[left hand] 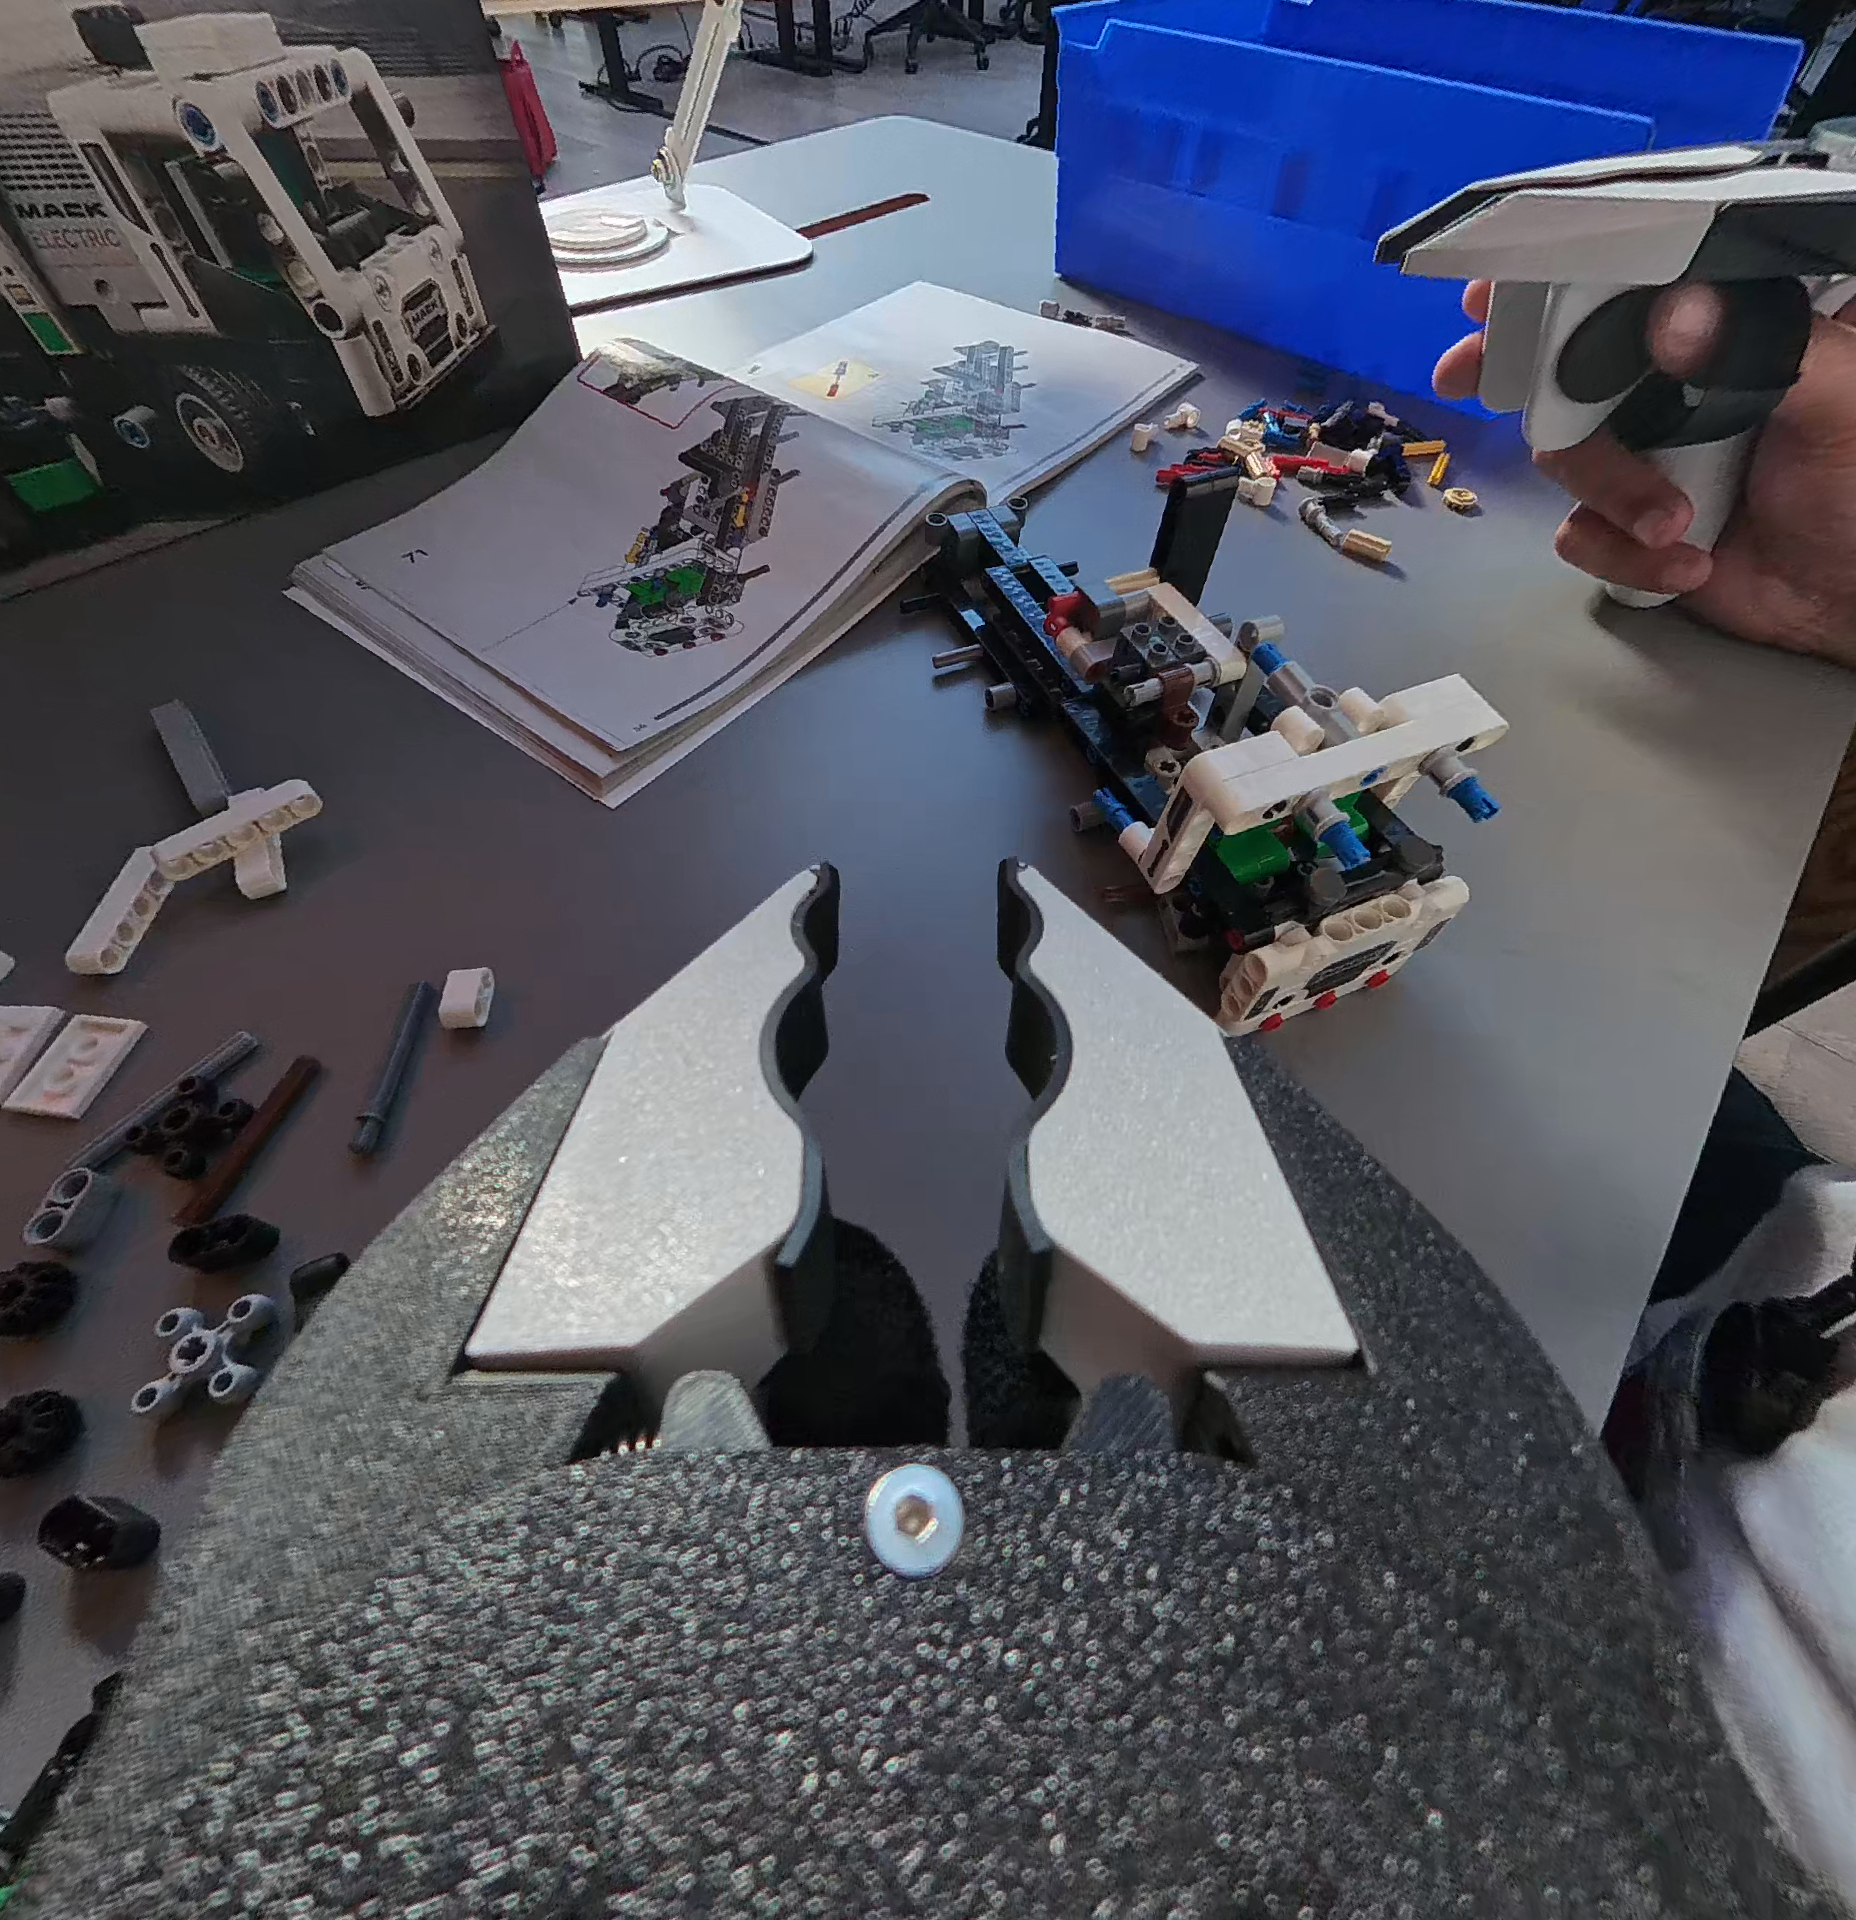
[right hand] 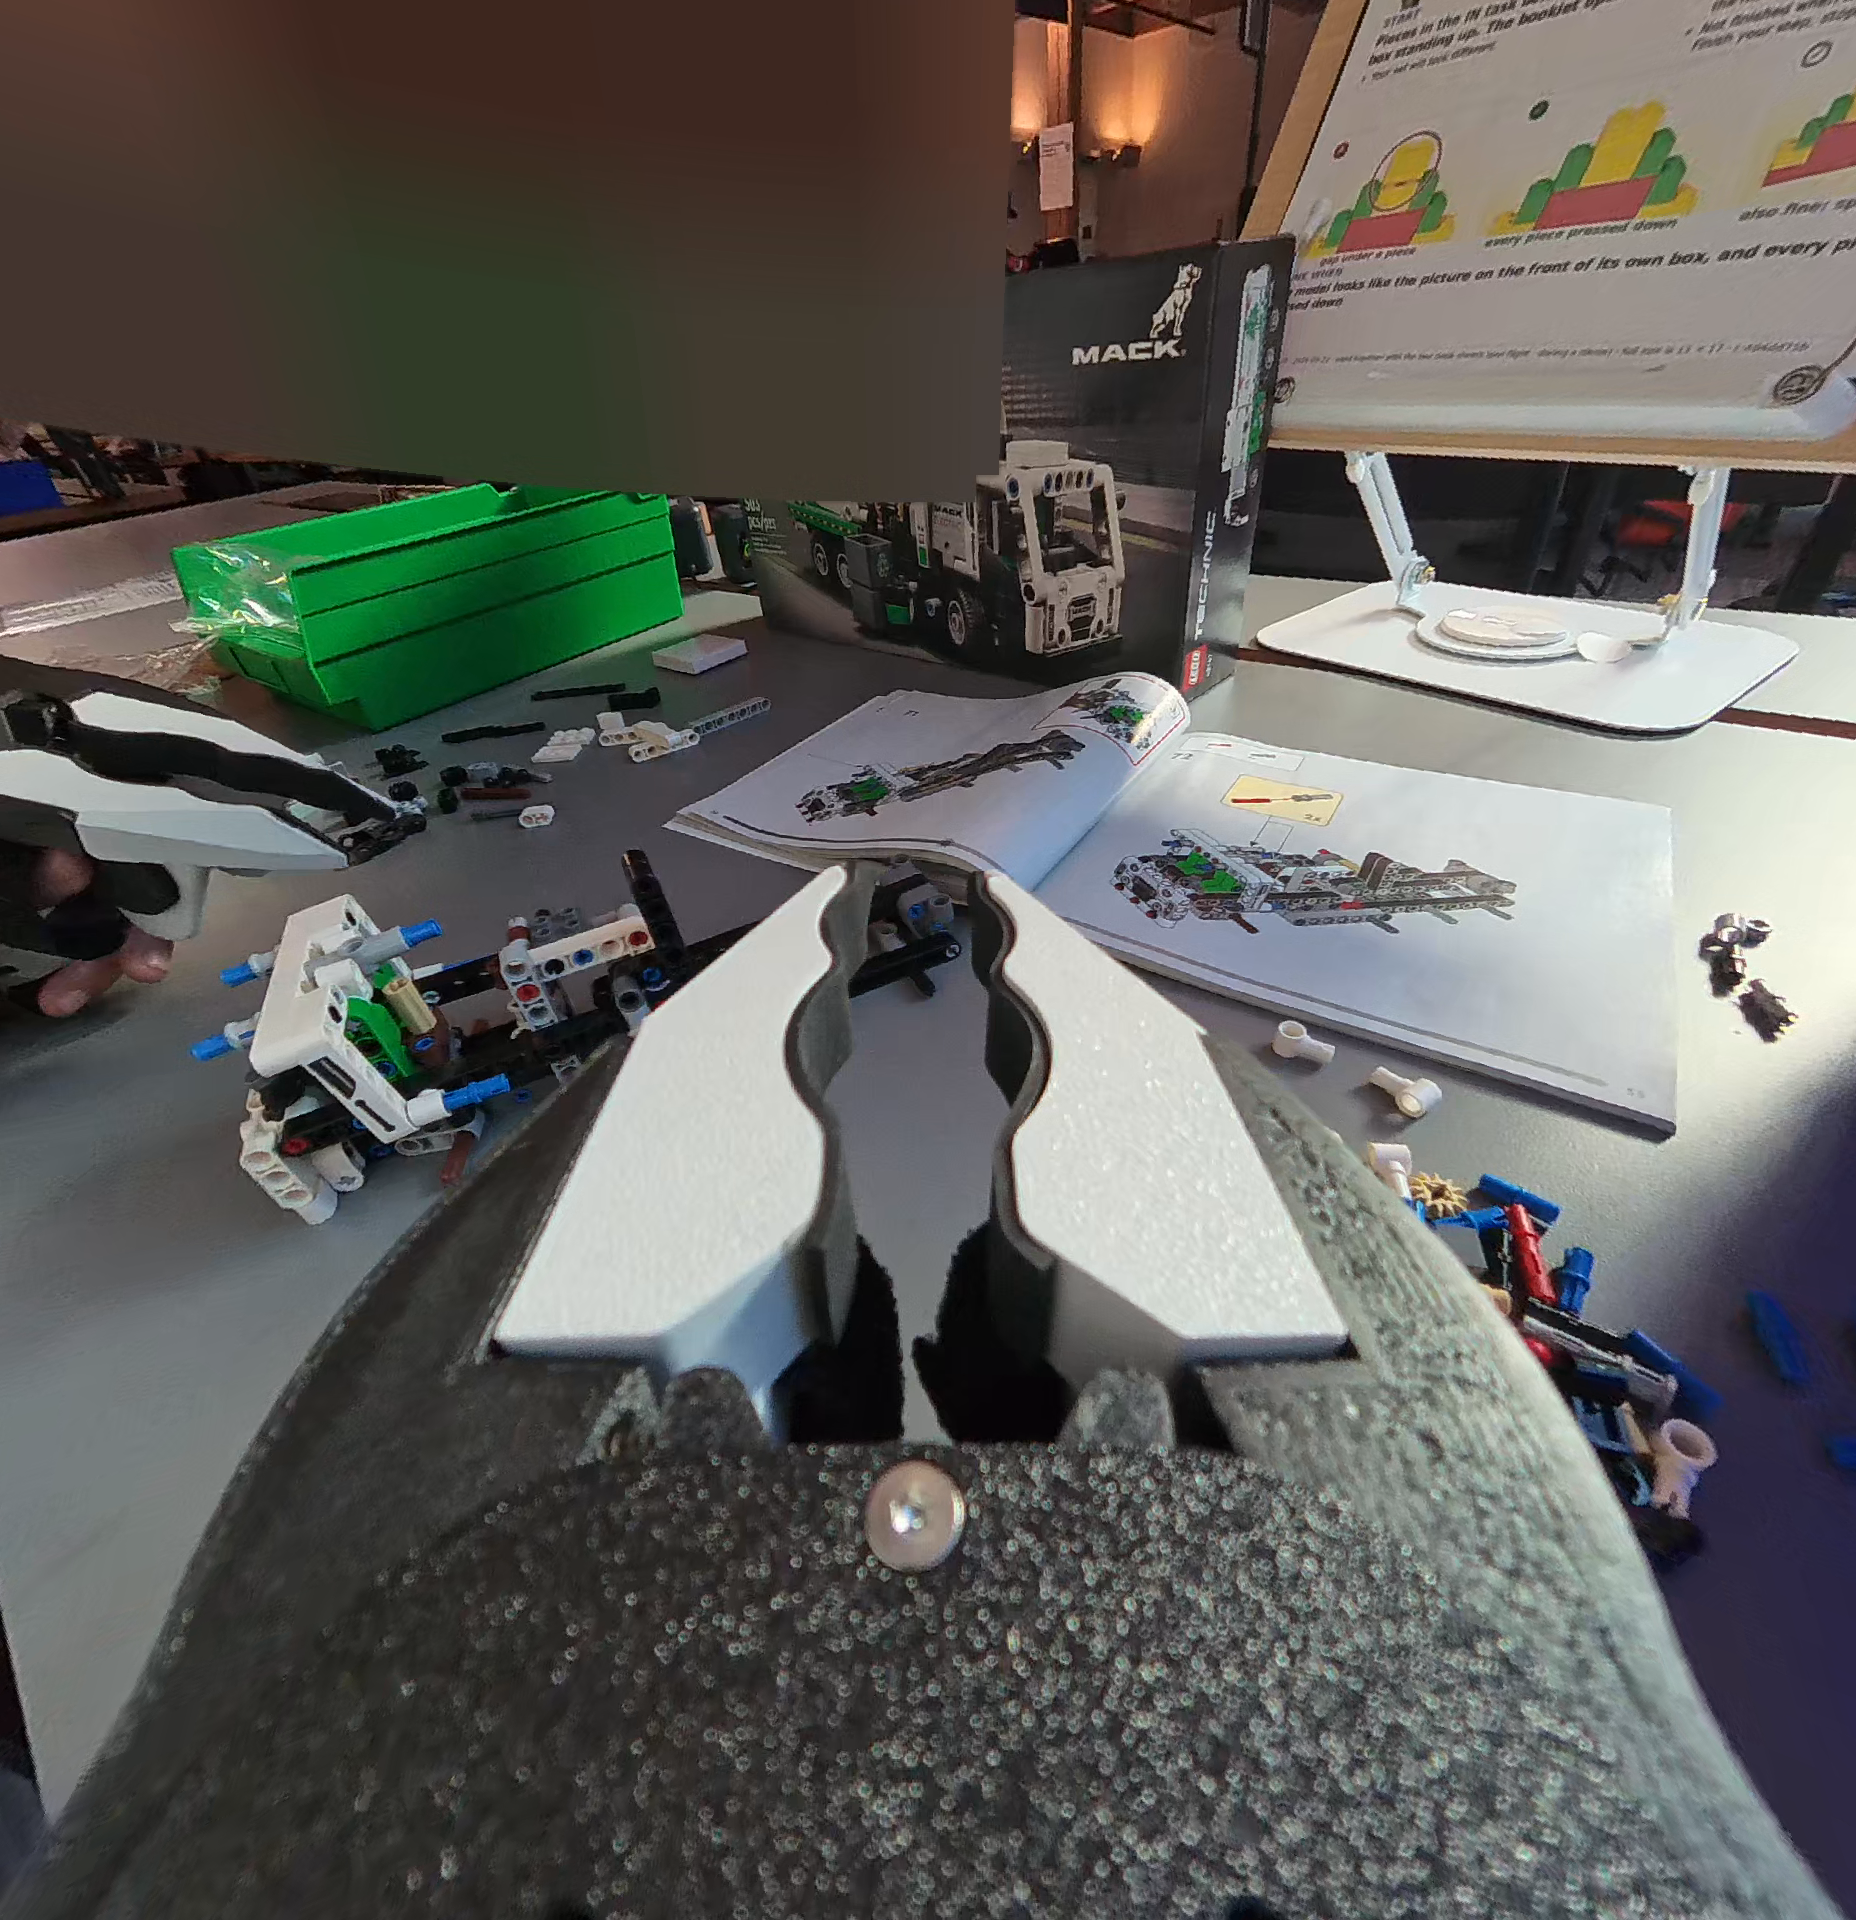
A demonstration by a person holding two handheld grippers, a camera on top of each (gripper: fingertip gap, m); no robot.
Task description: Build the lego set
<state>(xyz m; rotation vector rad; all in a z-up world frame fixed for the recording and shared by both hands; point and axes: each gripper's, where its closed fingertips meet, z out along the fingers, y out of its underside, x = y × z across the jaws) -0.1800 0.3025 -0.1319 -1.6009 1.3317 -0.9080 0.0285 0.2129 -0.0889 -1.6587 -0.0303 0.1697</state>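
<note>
Two grippers up and both empty; the left gripper [left hand: 919, 883] hangs over bare table [left hand: 695, 883] with its fingers parted by a narrow gap and nothing between them; the right gripper [right hand: 908, 894] shows the same narrow gap and holds nothing, poised above the tail of the half-built truck chassis [right hand: 404, 1029]. That chassis lies on the table, just beside the open instruction booklet [right hand: 1319, 883], cab end white and green. Loose white and black parts [left hand: 176, 1091] sit to the left; a mixed heap of pins [left hand: 1308, 447] lies near the blue bin [left hand: 1319, 208]. My read: between placements, booklet being consulted; next comes picking the small piece the page calls for, which needs a precise pinch.
</note>
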